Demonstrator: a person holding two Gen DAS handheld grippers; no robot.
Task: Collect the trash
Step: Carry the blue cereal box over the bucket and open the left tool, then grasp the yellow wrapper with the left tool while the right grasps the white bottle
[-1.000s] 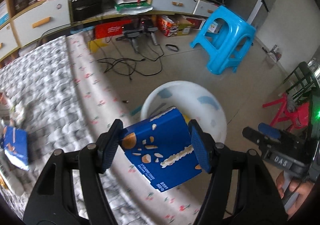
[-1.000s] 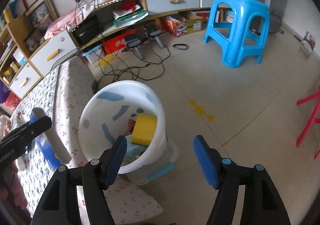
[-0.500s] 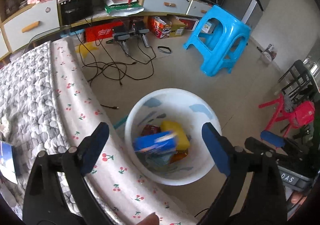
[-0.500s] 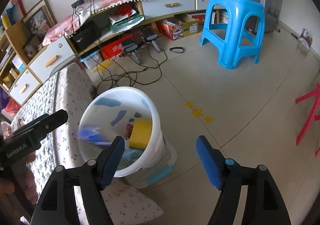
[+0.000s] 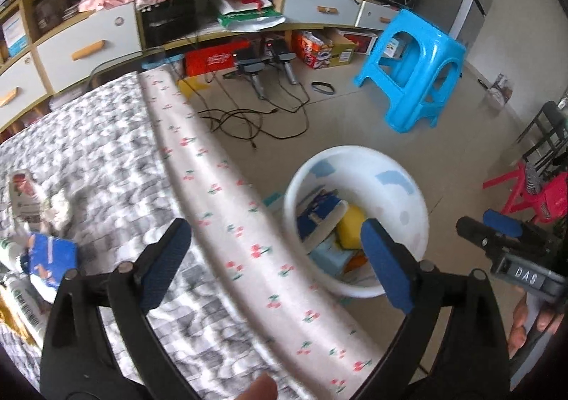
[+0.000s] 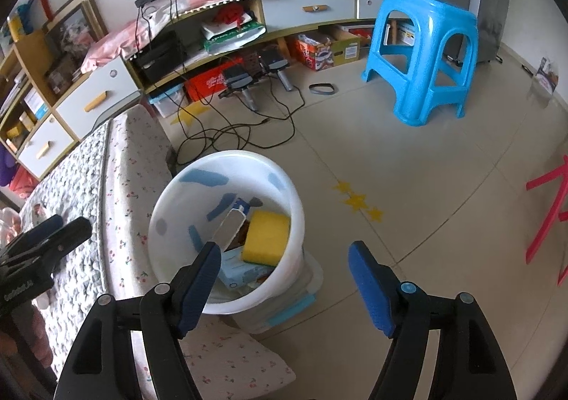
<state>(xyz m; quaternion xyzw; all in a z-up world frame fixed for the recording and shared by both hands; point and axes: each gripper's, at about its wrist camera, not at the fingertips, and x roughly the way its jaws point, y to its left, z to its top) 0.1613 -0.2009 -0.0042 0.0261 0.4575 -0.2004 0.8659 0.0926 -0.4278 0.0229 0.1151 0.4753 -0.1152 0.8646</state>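
A white bucket (image 5: 411,187) (image 6: 294,222) stands on the floor beside the bed. In it lie a blue snack box (image 5: 319,211) (image 6: 232,222), a yellow sponge (image 5: 349,226) (image 6: 266,238) and other trash. My left gripper (image 5: 280,258) is open and empty above the bed's edge, left of the bucket. My right gripper (image 6: 284,282) is open and empty over the bucket's near rim. Another blue packet (image 5: 51,256) and a wrapper (image 5: 23,194) lie on the grey bedspread at the left.
The bed (image 5: 106,169) with its cherry-print edge (image 5: 227,208) fills the left. A blue stool (image 5: 415,73) (image 6: 426,55), black cables (image 6: 241,130), a low cabinet (image 6: 213,27) and a red chair (image 5: 532,194) stand around the tiled floor.
My left gripper opened and let go of the blue snack box, which fell into the bucket. The left gripper then swung left, back over the bed. The right gripper barely moved.
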